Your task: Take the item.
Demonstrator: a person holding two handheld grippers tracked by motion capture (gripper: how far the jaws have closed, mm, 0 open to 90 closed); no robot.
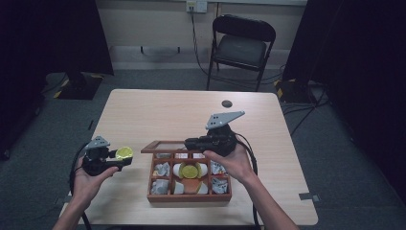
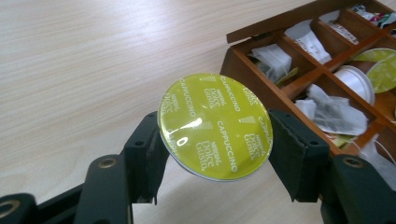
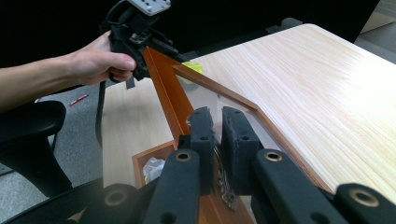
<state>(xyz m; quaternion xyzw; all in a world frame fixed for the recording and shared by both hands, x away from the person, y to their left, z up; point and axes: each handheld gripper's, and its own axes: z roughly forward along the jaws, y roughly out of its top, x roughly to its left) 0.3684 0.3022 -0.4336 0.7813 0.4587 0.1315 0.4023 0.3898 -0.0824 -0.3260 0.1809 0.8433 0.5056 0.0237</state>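
A yellow-green coffee capsule (image 2: 215,126) printed "Cappuccino" sits between the pads of my left gripper (image 2: 217,137), which is shut on it. In the high view that left gripper (image 1: 122,155) holds the capsule (image 1: 125,153) just left of the wooden compartment box (image 1: 189,197). The box's glass-paned lid (image 1: 163,146) is swung back, and my right gripper (image 1: 190,143) is shut on its frame. In the right gripper view the jaws of my right gripper (image 3: 217,123) pinch the lid frame (image 3: 163,79), with the capsule (image 3: 192,67) beyond it.
The box compartments (image 2: 327,112) hold wrapped tea bags, white capsules and another yellow-green capsule (image 1: 190,171). A small dark disc (image 1: 227,103) lies near the table's far edge. A folding chair (image 1: 242,45) stands behind the table (image 1: 158,112).
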